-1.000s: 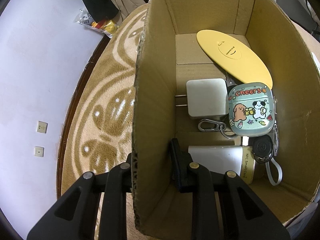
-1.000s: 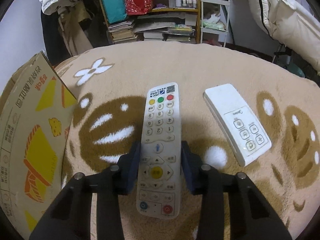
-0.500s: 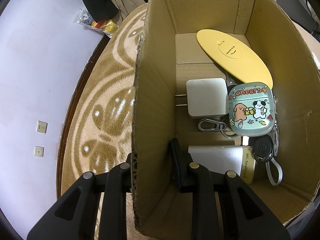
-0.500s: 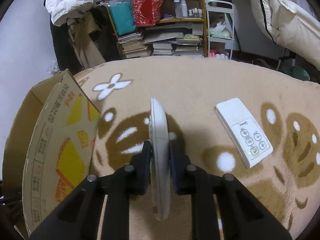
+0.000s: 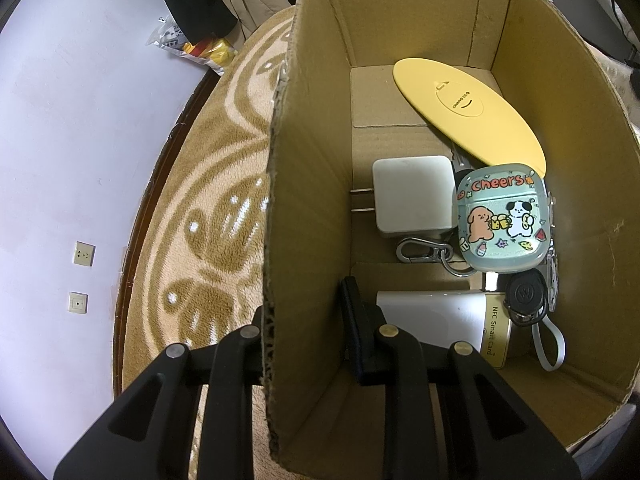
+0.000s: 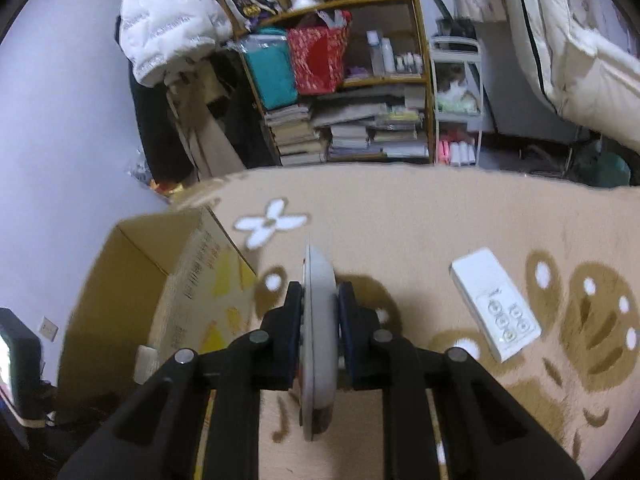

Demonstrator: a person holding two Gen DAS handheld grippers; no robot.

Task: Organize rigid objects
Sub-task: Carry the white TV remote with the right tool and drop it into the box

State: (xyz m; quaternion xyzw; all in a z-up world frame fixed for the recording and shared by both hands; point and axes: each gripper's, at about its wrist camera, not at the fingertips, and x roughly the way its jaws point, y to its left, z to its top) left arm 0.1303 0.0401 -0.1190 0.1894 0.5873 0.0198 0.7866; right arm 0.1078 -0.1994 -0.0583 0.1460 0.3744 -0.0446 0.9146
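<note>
Two grippers busy: your right gripper (image 6: 319, 322) has its jaws closed tight on the remote (image 6: 318, 344), held edge-on and clear of the rug (image 6: 420, 216); your left gripper (image 5: 306, 320) pinches the near wall of the box (image 5: 308, 208), one finger outside and one inside, jaws closed down to the cardboard's thickness. Step in hand looks like the carry: remote picked up, not yet in the box. Next move, as I judge it, calls for swinging right hand leftward over the open box, which sits just left of the remote in the right wrist view, then lowering and opening. Keep the left grip so the box doesn't slide. Remote is long, slim, grey-white, seen from its side so the buttons don't show; it sticks out well past the fingertips, so watch the tip against the box rim. Box already holds a yellow disc (image 5: 468, 112), charger (image 5: 414, 196), earbud case (image 5: 500, 220), keys (image 5: 524, 294) and a card box (image 5: 444, 320); free floor is mostly along the left wall and far end. One more white remote (image 6: 494, 304) lies flat on the rug to the right, untouched.
</note>
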